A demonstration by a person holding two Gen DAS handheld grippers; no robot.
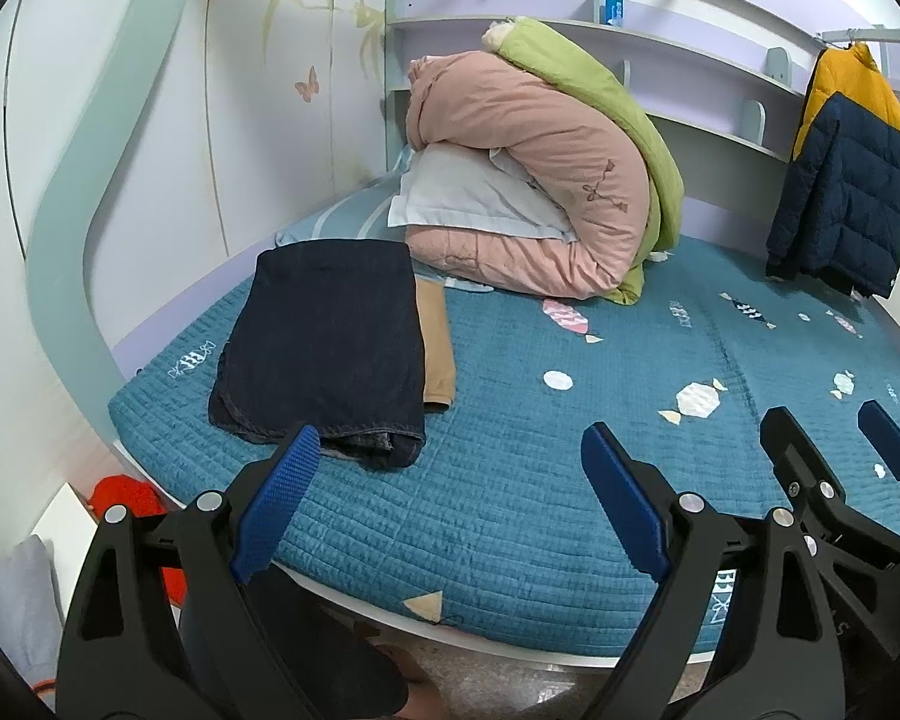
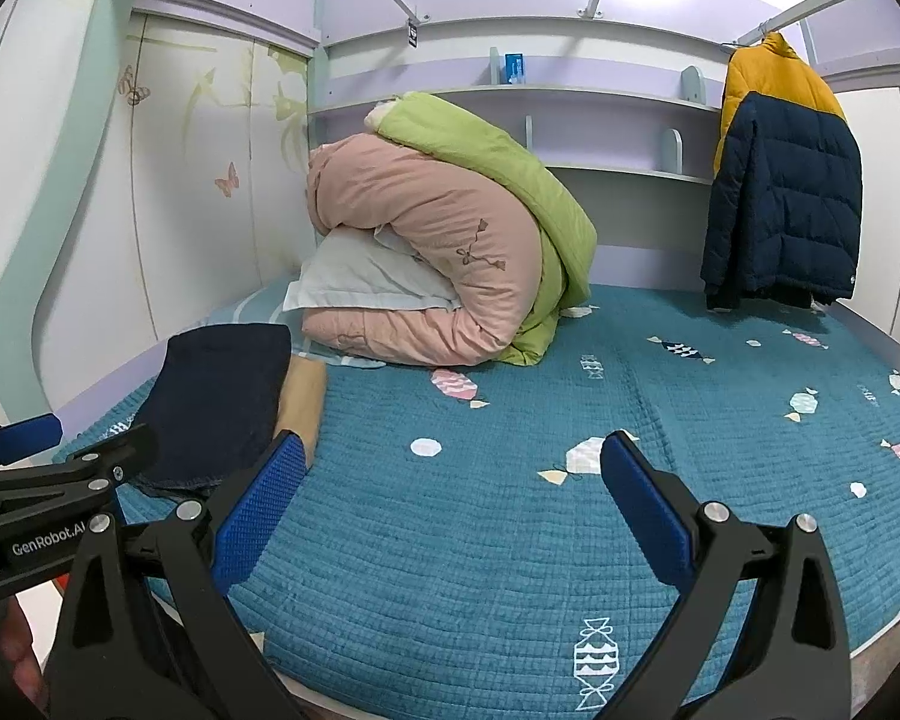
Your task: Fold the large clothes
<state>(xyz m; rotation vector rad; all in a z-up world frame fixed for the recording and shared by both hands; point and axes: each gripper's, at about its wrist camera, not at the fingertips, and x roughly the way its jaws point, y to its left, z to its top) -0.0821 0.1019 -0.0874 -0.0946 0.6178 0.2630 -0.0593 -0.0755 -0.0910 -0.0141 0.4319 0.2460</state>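
We start with the bed (image 2: 510,570), its teal quilted cover spread flat and patterned with candy shapes. At the head lies a rolled pink duvet (image 2: 426,252) with a green blanket (image 2: 510,180) over it and a white pillow (image 2: 354,282) tucked under. On a rail to the right hangs a navy and yellow puffer jacket (image 2: 780,192), its hem just touching the cover; we judge it the next large garment to fold. It looks light, bulky and springy, with a slick shell, so we expect it to slide and puff back open. We would take it by the shoulders or collar, where the seams give firmer purchase. At the near left corner of the bed sit folded dark jeans (image 1: 330,342) on top of a tan garment (image 1: 438,348), apparently done already. Our left gripper (image 1: 450,504) hovers over the near bed edge, fingers spread wide and holding nothing. Our right gripper (image 2: 450,510) is just beside it, likewise spread and empty.
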